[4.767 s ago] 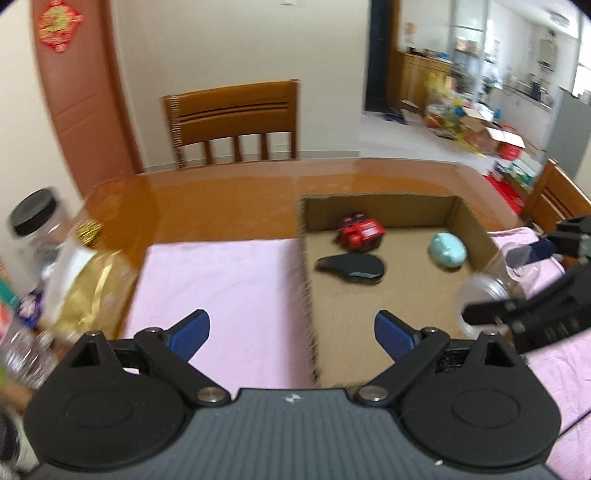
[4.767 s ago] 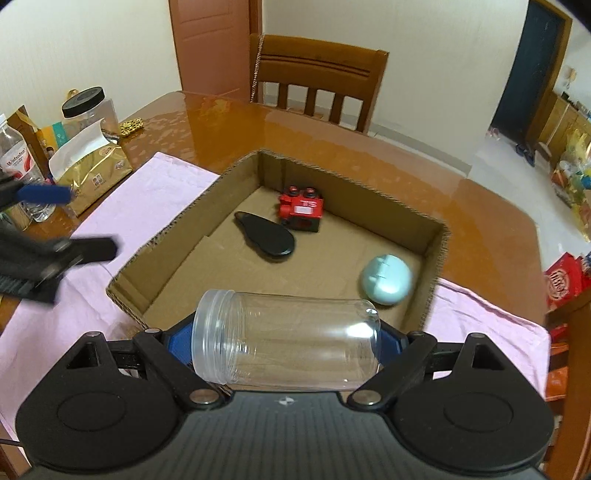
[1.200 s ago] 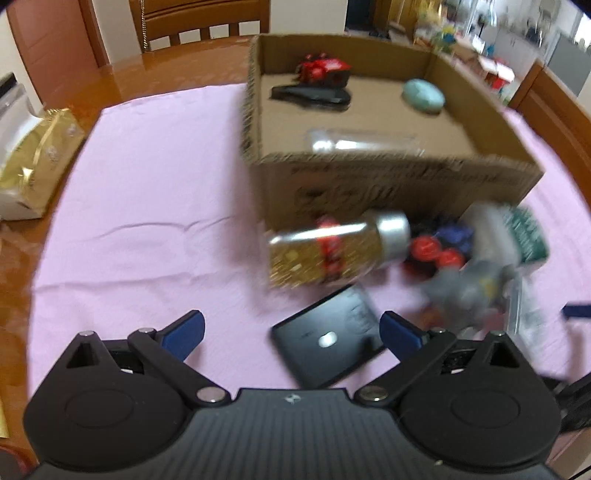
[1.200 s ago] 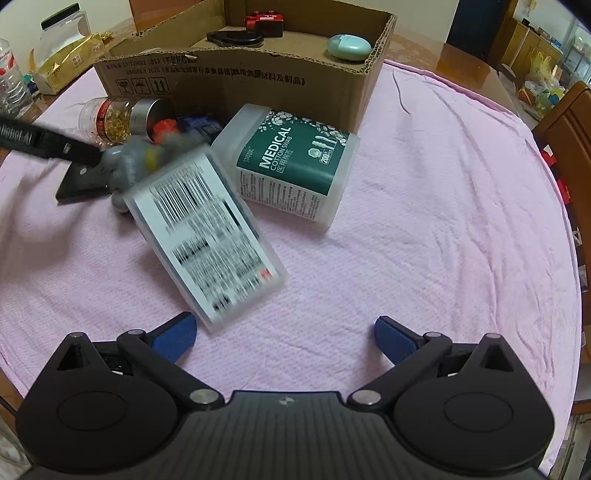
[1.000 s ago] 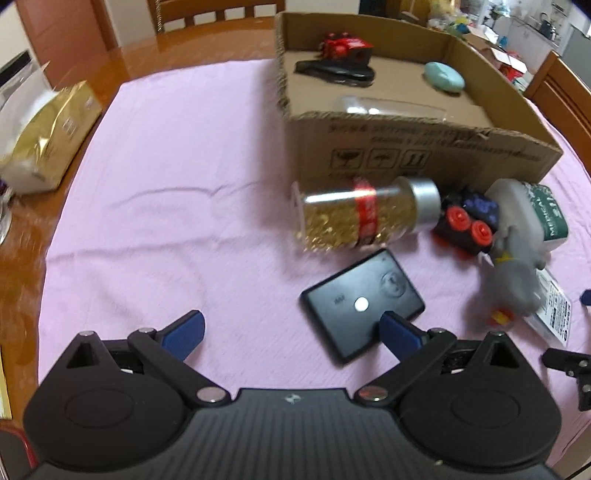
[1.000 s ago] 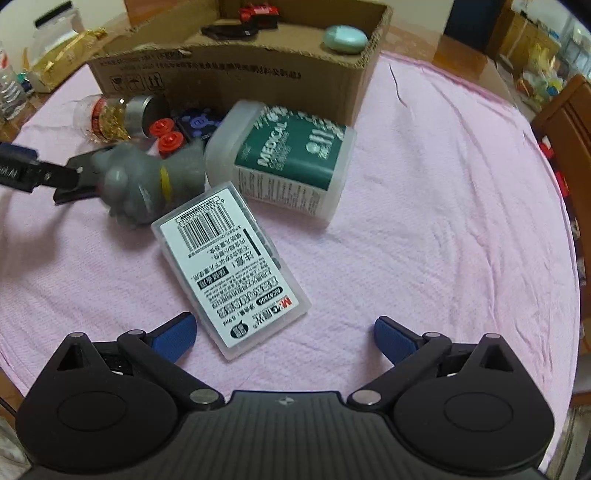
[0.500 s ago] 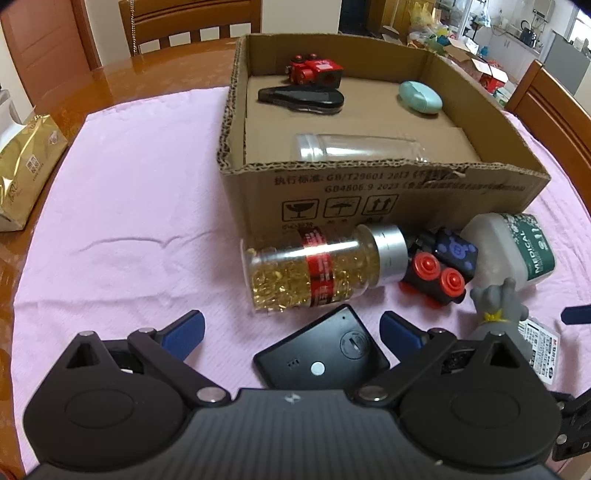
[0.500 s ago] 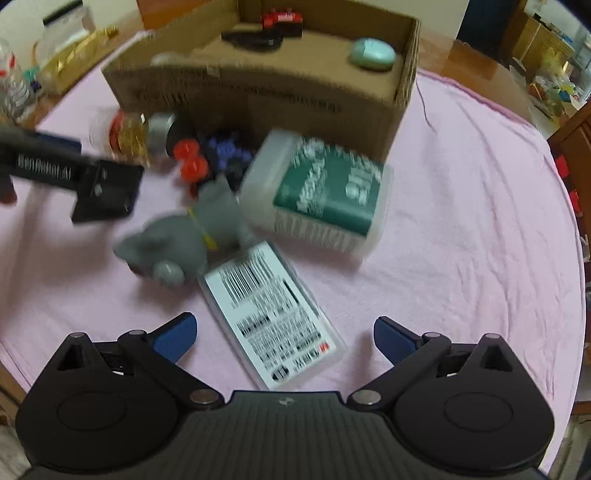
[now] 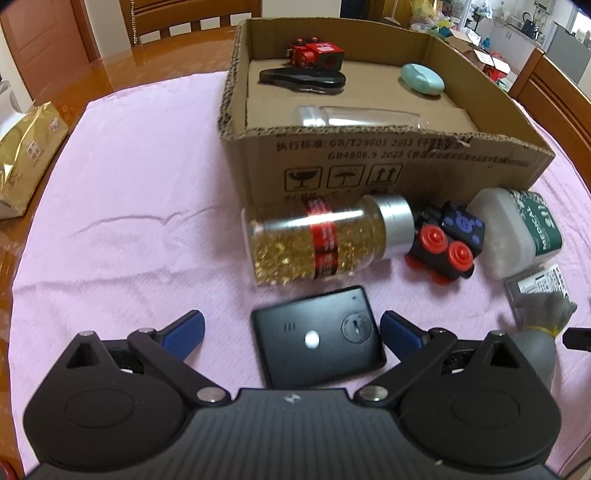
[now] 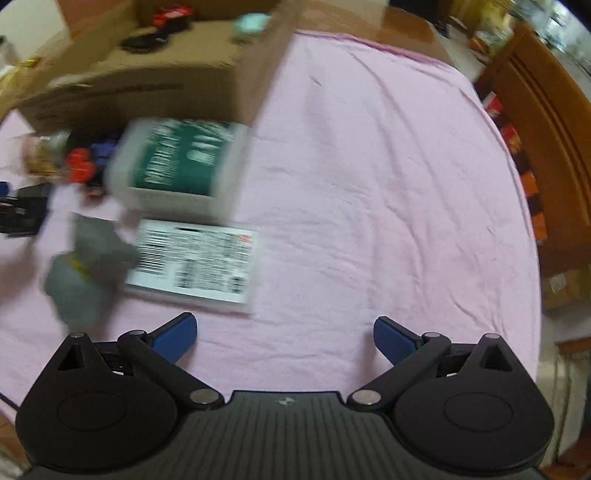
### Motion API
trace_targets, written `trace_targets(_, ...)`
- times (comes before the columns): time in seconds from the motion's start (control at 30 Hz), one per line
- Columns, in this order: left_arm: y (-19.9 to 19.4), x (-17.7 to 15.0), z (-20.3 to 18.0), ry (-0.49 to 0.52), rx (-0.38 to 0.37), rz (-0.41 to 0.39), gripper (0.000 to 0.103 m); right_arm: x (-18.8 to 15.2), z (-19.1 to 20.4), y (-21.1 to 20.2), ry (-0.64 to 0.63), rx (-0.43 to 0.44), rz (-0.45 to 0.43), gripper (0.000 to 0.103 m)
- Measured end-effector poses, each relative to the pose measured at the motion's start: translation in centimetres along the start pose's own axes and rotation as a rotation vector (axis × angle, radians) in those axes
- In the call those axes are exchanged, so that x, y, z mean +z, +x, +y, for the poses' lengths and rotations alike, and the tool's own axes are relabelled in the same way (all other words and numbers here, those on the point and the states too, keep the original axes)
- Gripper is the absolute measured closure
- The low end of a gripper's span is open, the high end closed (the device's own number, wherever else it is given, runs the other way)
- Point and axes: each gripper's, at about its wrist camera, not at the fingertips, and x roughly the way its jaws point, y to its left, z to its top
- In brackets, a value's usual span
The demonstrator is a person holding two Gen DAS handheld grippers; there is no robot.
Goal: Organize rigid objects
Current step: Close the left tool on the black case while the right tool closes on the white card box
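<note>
A cardboard box (image 9: 388,162) holds a red toy, a black case, a mint oval case and a clear jar (image 9: 360,116). In front lie a bottle of gold capsules (image 9: 325,240), a black toy car (image 9: 443,243), a white medical tub (image 9: 517,229), a flat barcode box (image 10: 195,262) and a grey toy (image 10: 86,266). My left gripper (image 9: 291,328) is open, its fingers on either side of a flat black device (image 9: 317,336) on the pink cloth. My right gripper (image 10: 284,334) is open and empty over bare cloth, right of the barcode box.
A gold packet (image 9: 26,147) lies at the table's left edge. Wooden chairs stand behind the table (image 9: 192,14) and at the right (image 10: 546,140). The pink cloth (image 10: 388,184) stretches right of the objects.
My left gripper has come lower and closer, so the black device now sits between its fingers. My right gripper has swung right, away from the barcode box; its view is blurred.
</note>
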Motion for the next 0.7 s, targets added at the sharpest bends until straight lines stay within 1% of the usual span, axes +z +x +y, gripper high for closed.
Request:
trace_targets(0.13, -0.4, -0.8, 0.5, -0.002, 0.005, 0.008, 0.002, 0.8, 2.4, -0.4, -0.027, 0.039, -0.04, 0.0)
trace_targets(0.23, -0.8, -1.3, 0.8, 0.001, 0.021, 0.016, 0.002, 1.6, 4.6, 0.1, -0.039, 0.049, -0.055, 0.0)
trace_targets(0.33, -1.2, -1.6, 1.0, 0.006, 0.046, 0.017, 0.002, 1.7, 5.8, 0.3, -0.064, 0.065, -0.082, 0.0)
trace_targets(0.43, -1.5, -1.8, 1.2, 0.0, 0.058, 0.011, 0.002, 1.8, 5.9, 0.7, -0.064, 0.049, -0.102, 0.0)
trace_targets(0.53, -1.9, -1.8, 1.3, -0.008, 0.052, -0.002, 0.002, 1.7, 5.3, 2.1, -0.076, -0.023, -0.086, 0.0)
trace_targets(0.63, -1.9, -1.6, 1.2, -0.006, 0.041, -0.008, 0.002, 1.5, 3.9, 2.4, -0.015, 0.02, -0.086, 0.0)
trace_targets(0.7, -1.8, -1.6, 1.0, 0.006, 0.034, -0.011, 0.002, 1.6, 3.2, 2.5, 0.002, 0.005, -0.092, 0.0)
